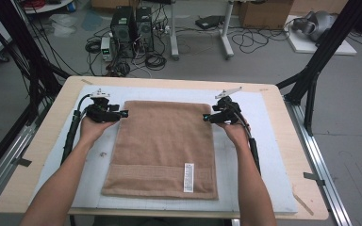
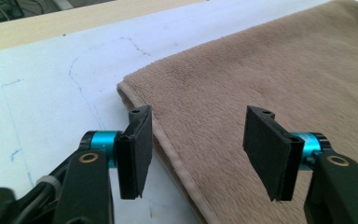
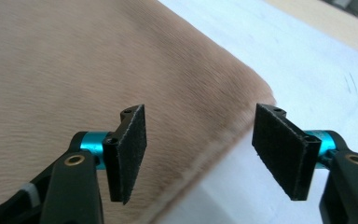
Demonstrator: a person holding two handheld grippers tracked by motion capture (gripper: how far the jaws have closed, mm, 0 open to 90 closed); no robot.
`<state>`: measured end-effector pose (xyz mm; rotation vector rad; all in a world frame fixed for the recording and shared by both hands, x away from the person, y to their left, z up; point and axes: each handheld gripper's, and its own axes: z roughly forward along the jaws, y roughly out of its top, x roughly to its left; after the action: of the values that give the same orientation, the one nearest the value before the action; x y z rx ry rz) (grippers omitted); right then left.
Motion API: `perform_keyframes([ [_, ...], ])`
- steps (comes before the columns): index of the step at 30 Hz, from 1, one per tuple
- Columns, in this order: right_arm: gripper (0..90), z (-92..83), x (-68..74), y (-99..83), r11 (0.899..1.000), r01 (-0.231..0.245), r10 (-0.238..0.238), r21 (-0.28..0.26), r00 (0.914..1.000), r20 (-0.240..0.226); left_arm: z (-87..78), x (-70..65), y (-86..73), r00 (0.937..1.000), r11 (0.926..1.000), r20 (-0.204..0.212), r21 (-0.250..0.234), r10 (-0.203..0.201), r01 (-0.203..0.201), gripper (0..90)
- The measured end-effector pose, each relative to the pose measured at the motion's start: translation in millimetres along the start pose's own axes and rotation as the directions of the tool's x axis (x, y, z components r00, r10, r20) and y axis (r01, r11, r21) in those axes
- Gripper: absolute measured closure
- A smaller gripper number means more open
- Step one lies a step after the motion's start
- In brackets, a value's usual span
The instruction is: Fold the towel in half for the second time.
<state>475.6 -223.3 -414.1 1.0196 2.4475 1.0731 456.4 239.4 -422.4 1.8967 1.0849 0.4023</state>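
A tan towel (image 1: 162, 146) lies flat on the white mat (image 1: 264, 155), with a white care label (image 1: 188, 177) near its front right corner. My left gripper (image 1: 124, 113) is at the towel's far left edge, open, its jaws straddling the hemmed edge (image 2: 168, 149) near the far left corner. My right gripper (image 1: 206, 117) is at the far right edge, open, with the towel (image 3: 74, 70) edge lying between its pads (image 3: 133, 149). Nothing is gripped by either one.
The mat covers a light wooden table (image 1: 42, 141). Beyond the table's far edge, computer towers (image 1: 132, 30), cables and desk legs (image 1: 174, 37) stand on the floor. Black frame struts (image 1: 318, 61) rise at the right and left.
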Motion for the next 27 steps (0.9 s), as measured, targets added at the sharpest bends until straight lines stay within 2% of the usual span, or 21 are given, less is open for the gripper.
perform_keyframes([
  [2,38.0,4.2,-2.5,-3.3,1.0,-0.029,0.029,0.003,0.9996,-0.004,6.7,1.2,-3.5,0.9994,0.9994,-0.007,0.011,-0.033,0.033,44.6],
  [4,41.7,7.8,-2.3,-5.4,0.999,-0.034,0.034,0.002,0.9994,0.006,13.7,1.0,-7.8,0.999,0.998,-0.02,0.048,-0.04,0.041,45.0],
  [6,44.6,12.9,-2.6,-8.1,0.999,-0.032,0.032,0.024,0.9994,0.011,19.4,0.8,-12.3,0.9988,0.995,-0.027,0.091,-0.041,0.043,45.4],
  [7,47.9,16.5,-3.0,-10.5,0.998,-0.038,0.038,0.051,0.9992,0.009,21.0,1.1,-14.5,0.9993,0.9935,-0.025,0.109,-0.028,0.031,47.0],
  [8,50.3,21.0,-3.1,-13.4,0.995,-0.051,0.052,0.082,0.9986,-0.01,21.0,-0.6,-15.1,0.9989,0.9944,-0.04,0.101,-0.025,0.029,48.1],
  [10,55.5,22.4,-3.0,-16.1,0.995,-0.09,0.092,0.051,0.9955,-0.023,20.9,-0.8,-14.1,0.9989,0.9936,-0.047,0.113,-0.002,0.007,52.2],
  [12,63.2,22.6,-2.6,-16.1,0.994,-0.1,0.102,0.049,0.9944,-0.029,20.4,0.2,-14.0,0.9997,0.9935,-0.015,0.112,-0.019,0.021,60.2],
  [13,72.5,22.5,-2.8,-15.5,0.993,-0.104,0.107,0.054,0.9924,-0.06,20.8,-0.2,-14.4,0.9999,0.9934,0.002,0.114,-0.016,0.015,67.9],
  [14,78.7,23.2,-2.2,-15.2,0.993,-0.101,0.105,0.053,0.9909,-0.084,21.3,-1.1,-14.6,0.9997,0.9936,0.013,0.111,-0.023,0.021,71.5],
  [15,79.6,23.7,-1.2,-15.2,0.993,-0.105,0.11,0.051,0.9896,-0.093,21.5,-0.8,-14.7,0.9991,0.9932,0.024,0.112,-0.035,0.033,76.0],
  [17,81.3,22.9,-2.1,-15.3,0.99,-0.127,0.132,0.055,0.9859,-0.103,20.8,1.1,-15.0,0.9976,0.9922,0.037,0.113,-0.059,0.054,79.2],
  [20,82.6,19.0,-0.5,-11.8,0.994,-0.093,0.098,0.057,0.9904,-0.098,19.7,1.2,-14.5,0.9969,0.9923,0.042,0.108,-0.067,0.062,81.3],
  [22,82.6,14.4,1.1,-8.2,0.996,-0.074,0.078,0.046,0.9925,-0.095,17.7,1.6,-13.2,0.9973,0.9934,0.044,0.101,-0.058,0.054,81.6],
  [25,82.6,1.4,0.9,-3.1,0.998,-0.069,0.068,-0.001,0.9912,-0.113,9.7,2.1,-8.8,0.9971,0.9968,0.061,0.069,-0.044,0.04,82.0],
  [27,82.6,-7.7,2.4,1.0,0.999,-0.04,0.037,-0.021,0.9915,-0.124,1.6,1.1,-4.2,0.9967,0.9986,0.073,0.043,-0.035,0.032,82.1],
])
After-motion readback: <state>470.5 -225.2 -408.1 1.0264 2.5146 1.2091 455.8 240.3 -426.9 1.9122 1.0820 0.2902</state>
